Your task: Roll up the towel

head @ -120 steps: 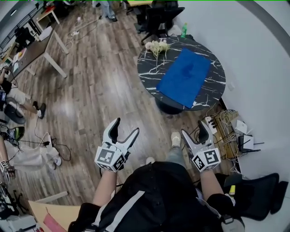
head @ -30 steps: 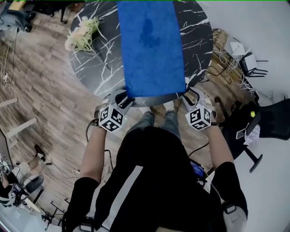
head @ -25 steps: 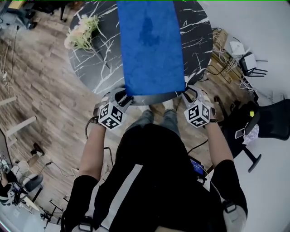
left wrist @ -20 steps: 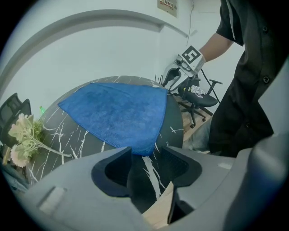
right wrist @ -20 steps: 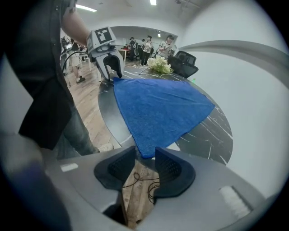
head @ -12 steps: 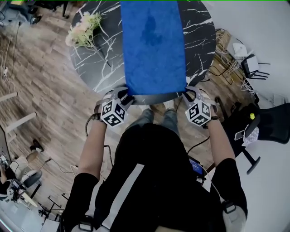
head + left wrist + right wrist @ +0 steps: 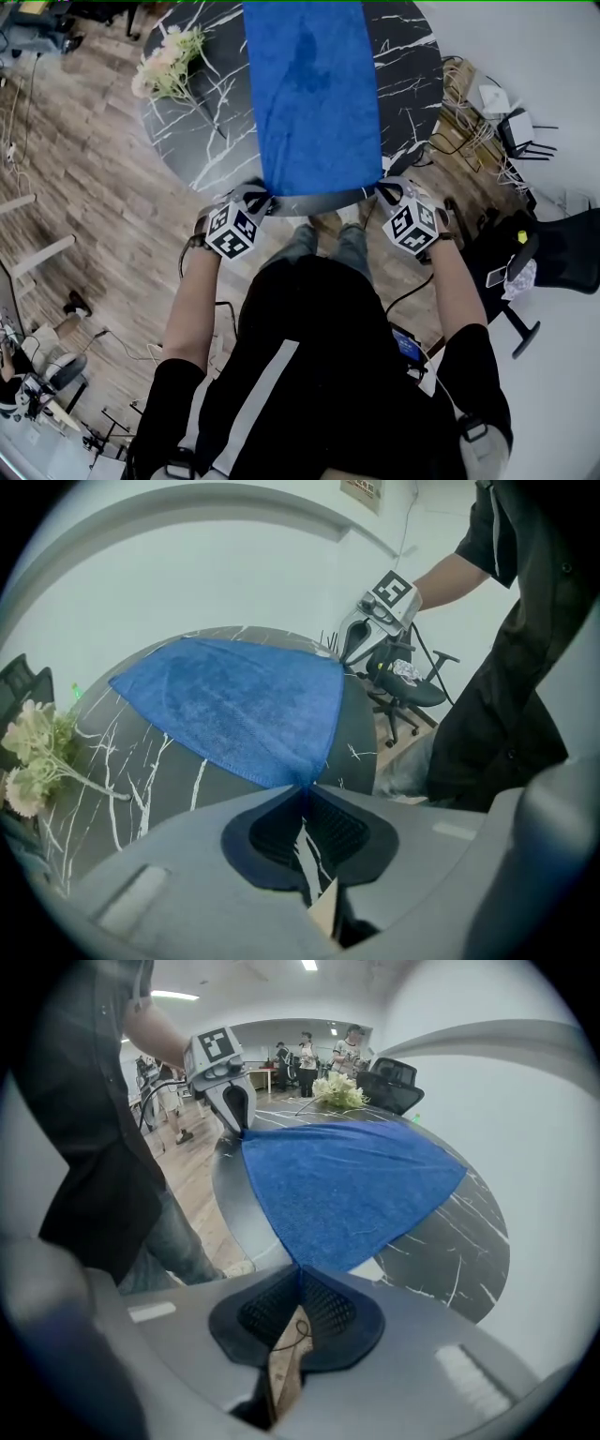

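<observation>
Flowers [image 7: 167, 70] lie by the far left edge of the round marble table [image 7: 202, 141], apart from the long left side of the blue towel [image 7: 314, 94]. Your left gripper [image 7: 262, 198] has just been closing, and its pads are clenched on the towel's near left corner, right at the table's near edge. The towel lies flat down the middle of the table, its near hem along that edge, in front of your legs. Your right gripper [image 7: 382, 192] has likewise just been closing and is clamped on the near right corner. Beyond the table's right edge, a tangle of cables [image 7: 464, 89] lies on the floor, and a black office chair [image 7: 562, 253] stands near your right arm.
</observation>
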Available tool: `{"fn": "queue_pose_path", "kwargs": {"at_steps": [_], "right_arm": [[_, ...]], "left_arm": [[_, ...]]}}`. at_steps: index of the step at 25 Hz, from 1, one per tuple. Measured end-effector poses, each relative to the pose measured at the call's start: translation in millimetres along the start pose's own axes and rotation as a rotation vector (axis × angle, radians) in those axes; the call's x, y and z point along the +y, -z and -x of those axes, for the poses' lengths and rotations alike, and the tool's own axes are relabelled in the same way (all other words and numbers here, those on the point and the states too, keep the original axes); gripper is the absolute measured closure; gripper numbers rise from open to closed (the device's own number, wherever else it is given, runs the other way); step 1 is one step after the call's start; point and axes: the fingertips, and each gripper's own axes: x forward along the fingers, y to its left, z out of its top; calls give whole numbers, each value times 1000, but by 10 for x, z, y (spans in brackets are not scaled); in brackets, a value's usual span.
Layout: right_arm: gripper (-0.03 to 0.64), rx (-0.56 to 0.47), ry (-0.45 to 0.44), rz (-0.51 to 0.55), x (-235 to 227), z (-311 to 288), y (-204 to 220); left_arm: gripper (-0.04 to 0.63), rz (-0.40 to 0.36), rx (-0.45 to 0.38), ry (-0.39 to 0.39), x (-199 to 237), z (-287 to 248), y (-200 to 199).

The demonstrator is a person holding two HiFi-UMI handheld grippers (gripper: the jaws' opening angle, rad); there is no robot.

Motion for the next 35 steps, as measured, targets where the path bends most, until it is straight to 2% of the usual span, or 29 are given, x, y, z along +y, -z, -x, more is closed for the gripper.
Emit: {"fn": "queue_pose_path", "kwargs": {"at_steps": [8,25,30,35], "right_arm": [[606,9,31,4,112,57,68],[606,23,60,-29,581,298,233],[606,-8,71,-84,560,356,185],[606,-16,93,-93,411,375,120]], "left_arm": [[580,54,-29,-38,5,100,43],[578,46,-40,-31,-480,186,219],[577,71,-50,-34,-490,200,237],[575,114,-74,-15,-386,244,160]]}}
